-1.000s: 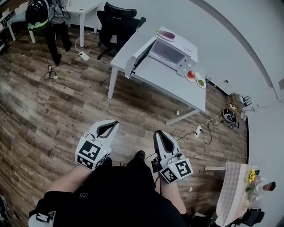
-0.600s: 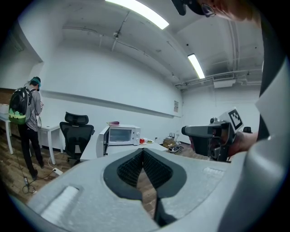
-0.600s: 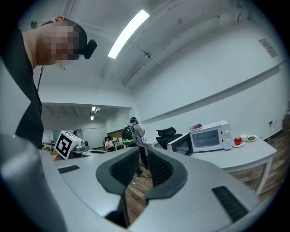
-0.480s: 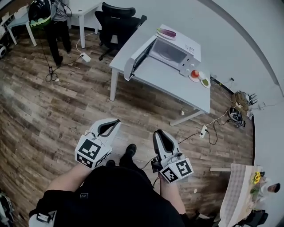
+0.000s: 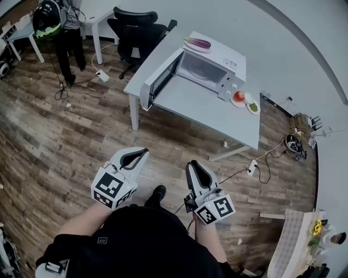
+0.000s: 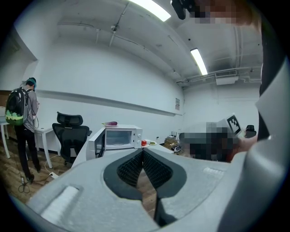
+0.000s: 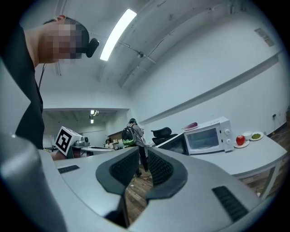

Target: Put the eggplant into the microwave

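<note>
Eggplant [image 5: 197, 43] lies atop microwave [image 5: 220, 54], well apart from clenched left fingers [image 6: 129, 168] and empty, just-opened right fingers [image 7: 124, 170].

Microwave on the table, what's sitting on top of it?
An eggplant lies on the roof of the microwave. The patch of roof beneath it is covered; nothing else shows up there.

This looks like an office or lab workroom. A wood-pattern floor [image 5: 65, 141] runs under a plain white surface [image 5: 190, 106] that carries a microwave [image 5: 215, 59]. A black swivel chair [image 5: 133, 30] stands behind it and another white desk [image 5: 103, 10] is close by. A person [image 5: 69, 32] with a backpack [image 5: 46, 19] stands at the far side. Power strips [image 5: 251, 165] lie on the floor. The walls [image 5: 283, 32] are bare and white, and strip lights [image 6: 198, 61] and what may be exposed pipework [image 6: 213, 72] cross the ceiling.
</note>
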The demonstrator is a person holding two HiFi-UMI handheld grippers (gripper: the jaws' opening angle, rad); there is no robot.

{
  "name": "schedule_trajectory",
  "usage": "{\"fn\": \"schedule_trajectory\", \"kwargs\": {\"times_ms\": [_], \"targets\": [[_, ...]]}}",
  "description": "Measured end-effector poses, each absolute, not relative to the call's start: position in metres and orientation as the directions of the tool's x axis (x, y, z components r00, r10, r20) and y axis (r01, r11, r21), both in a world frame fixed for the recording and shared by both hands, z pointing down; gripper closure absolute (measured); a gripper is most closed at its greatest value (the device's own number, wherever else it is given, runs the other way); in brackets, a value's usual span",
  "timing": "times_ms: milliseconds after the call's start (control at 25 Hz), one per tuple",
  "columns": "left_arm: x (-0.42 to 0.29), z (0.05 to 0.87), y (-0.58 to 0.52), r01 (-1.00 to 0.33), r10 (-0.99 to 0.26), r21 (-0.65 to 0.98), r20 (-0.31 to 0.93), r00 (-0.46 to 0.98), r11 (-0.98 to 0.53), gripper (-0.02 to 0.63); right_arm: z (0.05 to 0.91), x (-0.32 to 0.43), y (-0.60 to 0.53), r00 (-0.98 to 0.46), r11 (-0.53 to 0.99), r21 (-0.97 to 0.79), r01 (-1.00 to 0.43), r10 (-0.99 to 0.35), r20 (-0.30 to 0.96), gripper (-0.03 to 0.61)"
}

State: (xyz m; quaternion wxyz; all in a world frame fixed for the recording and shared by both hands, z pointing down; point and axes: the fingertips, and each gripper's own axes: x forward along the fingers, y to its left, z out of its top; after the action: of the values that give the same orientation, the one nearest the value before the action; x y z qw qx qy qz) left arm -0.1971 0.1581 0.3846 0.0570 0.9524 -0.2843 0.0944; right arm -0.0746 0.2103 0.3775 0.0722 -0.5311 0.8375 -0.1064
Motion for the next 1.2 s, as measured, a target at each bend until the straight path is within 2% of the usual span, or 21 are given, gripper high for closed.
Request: {"fn": "schedule_trajectory", "kwargs": {"times_ms": [600,960,1080,1200], "targets": [[-0.09,0.378,0.081,-0.595,-0.571,0.046,0.226,0.789,-0.803,0.604,0.384,0.022,0.134,-0.508,0.493,-0.28,-0.824,-0.861,-0.021,0.495],[-0.053,0.381,0.049,-0.568,-0.546,0.029,0.242,0.802,-0.822,0.604,0.393,0.049,0.104,-0.5,0.478,-0.313,-0.821,-0.866,-0.011,0.495],[-0.043,0.381,0.028,-0.564,-0.55,-0.013,0.24,0.8,-0.826,0.604,0.391,0.056,0.085,-0.492,0.471,-0.289,-0.833,-0.871,0.0,0.495],[-0.029,0.382,0.0,-0.554,-0.537,0.018,0.221,0.814,-0.832,0.604,0.39,0.068,0.055,-0.478,0.459,-0.26,-0.849,-0.878,0.01,0.495]]}}
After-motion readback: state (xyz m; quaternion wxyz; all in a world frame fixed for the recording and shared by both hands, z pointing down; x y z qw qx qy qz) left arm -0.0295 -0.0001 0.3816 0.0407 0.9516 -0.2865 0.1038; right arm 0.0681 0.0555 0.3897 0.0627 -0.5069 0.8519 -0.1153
